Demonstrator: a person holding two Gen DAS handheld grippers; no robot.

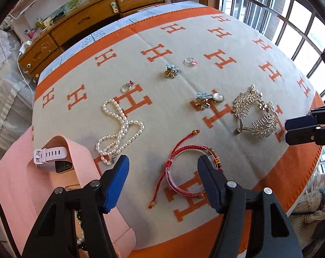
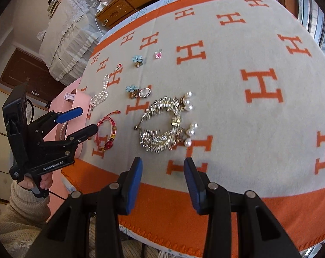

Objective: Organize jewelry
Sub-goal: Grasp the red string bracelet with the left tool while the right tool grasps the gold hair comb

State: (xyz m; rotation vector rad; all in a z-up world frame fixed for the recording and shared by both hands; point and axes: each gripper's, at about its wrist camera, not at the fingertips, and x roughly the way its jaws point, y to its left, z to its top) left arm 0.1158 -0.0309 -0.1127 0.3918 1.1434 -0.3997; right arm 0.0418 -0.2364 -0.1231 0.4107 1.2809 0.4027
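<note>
- Left wrist view: the left gripper (image 1: 163, 165) has its two blue fingers wide apart and holds nothing. It hangs just over the red bracelets (image 1: 187, 172) on the orange and cream blanket (image 1: 237, 81).
- One finger (image 1: 207, 173) is over the bracelets' right edge. The other finger (image 1: 118, 179) is off to the left, near the end of the pearl necklace (image 1: 119, 133).
- I think the step is to pick up the bracelets and put them in the pink box (image 1: 14, 185) on the left, where a white watch (image 1: 51, 153) already lies.
- To do it well, slide the gripper right so the rings sit in the middle of the gap. Go down softly so the blanket does not bunch up.
- Pinch only the rings. The thin red cord (image 1: 162, 180) trails out and can snag, and the pearls are close, so do not catch them.
- The right gripper (image 1: 286, 130) shows at the right edge, just beside the silver hair combs (image 1: 257, 111). I cannot tell here if it is closed.
- Right wrist view: the right gripper (image 2: 163, 176) is open a little and holds nothing. It waits at the near edge of the blanket (image 2: 237, 99), near the combs (image 2: 162, 124).
- The left gripper (image 2: 88, 119) is open by the bracelets (image 2: 105, 134), next to the box (image 2: 79, 95).
- Keep the right gripper back so the two do not bump.
</note>
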